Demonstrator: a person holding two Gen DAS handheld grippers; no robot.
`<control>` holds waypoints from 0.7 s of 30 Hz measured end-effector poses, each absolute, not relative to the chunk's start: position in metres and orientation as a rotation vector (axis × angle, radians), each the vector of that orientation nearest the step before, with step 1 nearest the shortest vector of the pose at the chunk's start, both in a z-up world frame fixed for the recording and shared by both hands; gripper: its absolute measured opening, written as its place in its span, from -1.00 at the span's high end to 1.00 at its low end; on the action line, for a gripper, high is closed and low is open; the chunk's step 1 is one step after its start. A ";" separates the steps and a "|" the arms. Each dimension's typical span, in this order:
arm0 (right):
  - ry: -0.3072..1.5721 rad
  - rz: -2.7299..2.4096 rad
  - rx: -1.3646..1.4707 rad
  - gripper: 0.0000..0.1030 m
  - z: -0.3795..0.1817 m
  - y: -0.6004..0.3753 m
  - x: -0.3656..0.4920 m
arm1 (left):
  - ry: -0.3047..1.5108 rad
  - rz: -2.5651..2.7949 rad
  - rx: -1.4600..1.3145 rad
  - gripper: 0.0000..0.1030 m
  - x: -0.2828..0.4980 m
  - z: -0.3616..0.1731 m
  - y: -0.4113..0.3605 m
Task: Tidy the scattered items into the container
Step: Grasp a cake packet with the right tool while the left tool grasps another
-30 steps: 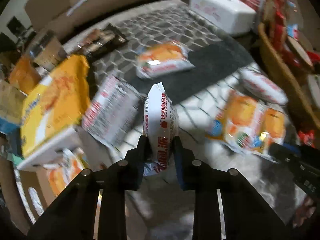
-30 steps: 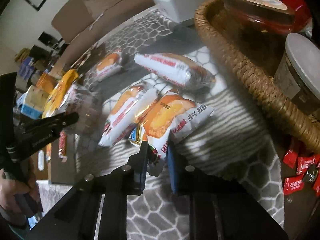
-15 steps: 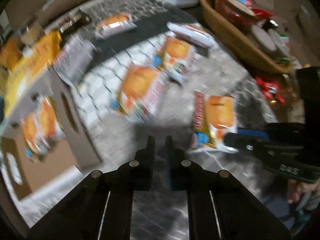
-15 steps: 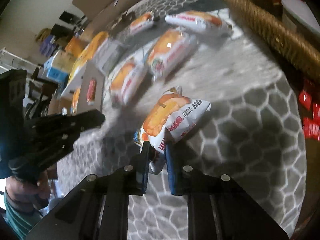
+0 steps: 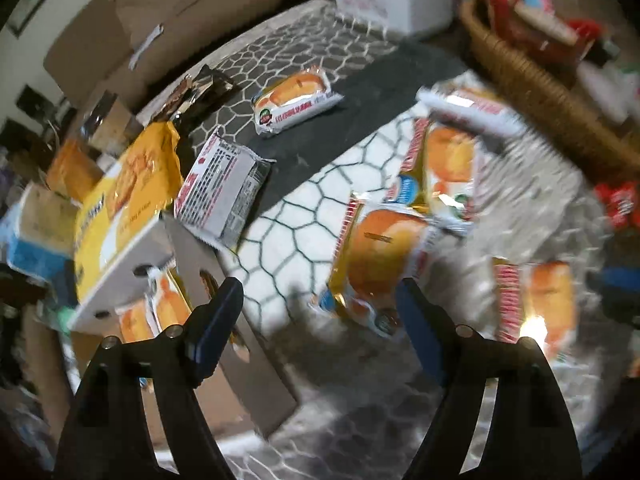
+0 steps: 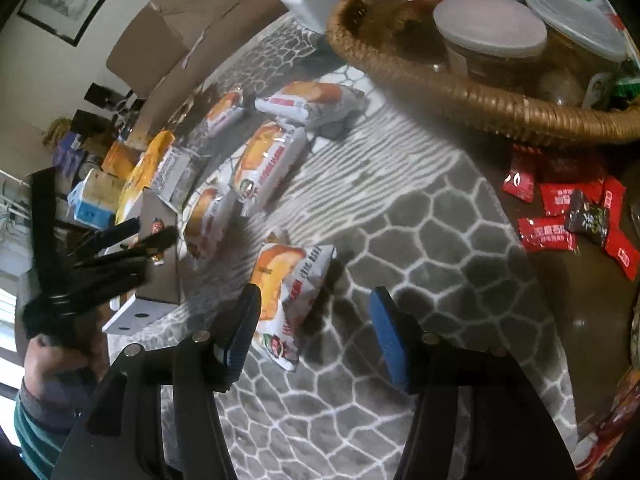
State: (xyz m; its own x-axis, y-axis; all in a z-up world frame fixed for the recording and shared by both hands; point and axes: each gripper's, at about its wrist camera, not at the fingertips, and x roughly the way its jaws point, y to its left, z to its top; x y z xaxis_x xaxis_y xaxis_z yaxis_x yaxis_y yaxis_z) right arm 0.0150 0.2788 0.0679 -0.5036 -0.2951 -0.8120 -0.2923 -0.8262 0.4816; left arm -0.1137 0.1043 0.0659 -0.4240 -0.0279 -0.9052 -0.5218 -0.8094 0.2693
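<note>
Both hand-held grippers are spread apart, holding nothing. The right hand-held gripper (image 6: 316, 320) straddles a bread packet (image 6: 288, 300) lying on the counter (image 6: 420, 248); the left hand-held gripper (image 5: 320, 320) hovers beside the cardboard box (image 5: 240, 360).

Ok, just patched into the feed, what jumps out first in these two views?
The orange-and-white bread packets strewn over the grey honeycomb-patterned mat; one lies between the open fingers of the right claw, another just ahead of the open left claw. A brown woven wicker basket full of lidded tubs sits at the right, with small red sachets scattered beside it.
</note>
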 end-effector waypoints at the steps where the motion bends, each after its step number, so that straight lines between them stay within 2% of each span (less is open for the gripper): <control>1: -0.920 -2.578 1.559 -0.14 0.068 0.280 0.014 | 0.748 2.300 -1.490 -0.48 -0.117 0.062 0.104; 4: -0.934 -2.556 1.555 -0.15 0.065 0.286 0.009 | 0.581 2.307 -1.511 -0.48 -0.124 0.063 0.097; 6: -0.913 -2.537 1.558 -0.15 0.062 0.282 0.003 | 0.533 2.316 -1.511 -0.48 -0.127 0.065 0.093; 8: -0.860 -2.526 1.574 -0.15 0.059 0.273 -0.003 | 0.552 2.346 -1.514 -0.48 -0.132 0.065 0.090; 11: -0.685 -2.561 1.697 -0.15 0.050 0.259 -0.008 | 0.663 2.346 -1.558 -0.48 -0.136 0.053 0.093; 15: -0.637 -2.578 1.703 -0.14 0.048 0.256 -0.005 | 0.719 2.330 -1.586 -0.49 -0.134 0.047 0.098; 18: -0.705 -2.586 1.652 -0.14 0.053 0.261 -0.001 | 0.756 2.312 -1.560 -0.45 -0.129 0.048 0.103; 21: -0.768 -2.608 1.580 -0.15 0.062 0.266 0.004 | 0.703 2.327 -1.552 -0.45 -0.130 0.058 0.097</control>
